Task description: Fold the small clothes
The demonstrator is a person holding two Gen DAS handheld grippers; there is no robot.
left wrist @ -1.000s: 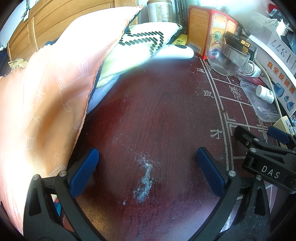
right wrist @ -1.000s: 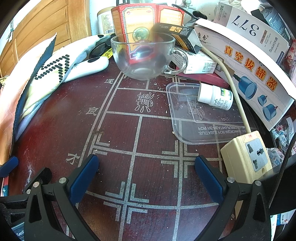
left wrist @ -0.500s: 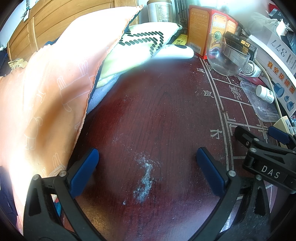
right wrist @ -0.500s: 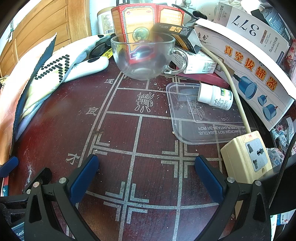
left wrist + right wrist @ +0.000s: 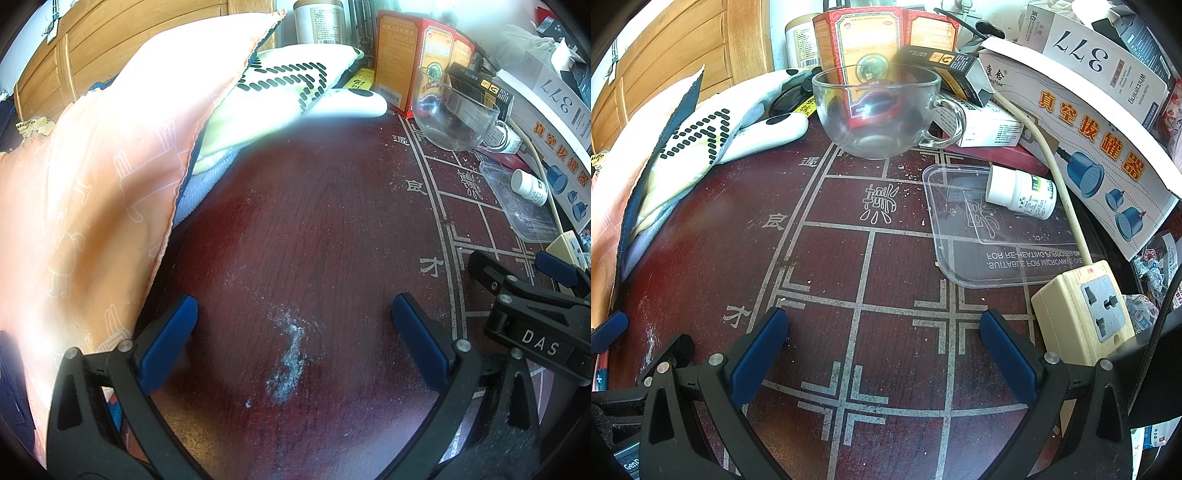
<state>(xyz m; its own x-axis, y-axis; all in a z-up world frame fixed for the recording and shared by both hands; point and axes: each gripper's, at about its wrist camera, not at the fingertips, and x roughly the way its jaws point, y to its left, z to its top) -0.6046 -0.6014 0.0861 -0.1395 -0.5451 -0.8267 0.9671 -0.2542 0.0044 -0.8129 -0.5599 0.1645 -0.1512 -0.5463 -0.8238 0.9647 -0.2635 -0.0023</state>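
Nearest, left claw spread wide, blue pads gripping nothing, hovering over bare dark red desk with a pale dusty smear between the fingers. Right claw likewise spread wide and empty, just beside the left one, above white grid lines and characters printed on the desk top.

Just left of the left claw, peach cloth with faint rabbit outlines, draped over a heap along the desk's left edge and rising toward the back. Under its edge, a pale yellow cloth with black dashes on top of a blue-grey layer. White remote-shaped object lying against that pile.

Farther right, cream power socket with its cable running to the rear, next to a clear plastic lid carrying a small white pill bottle on its side. Beyond, clear glass cup standing upright. At the back, red and orange cartons, a white box printed 377, a tin, wooden cabinet at far left.
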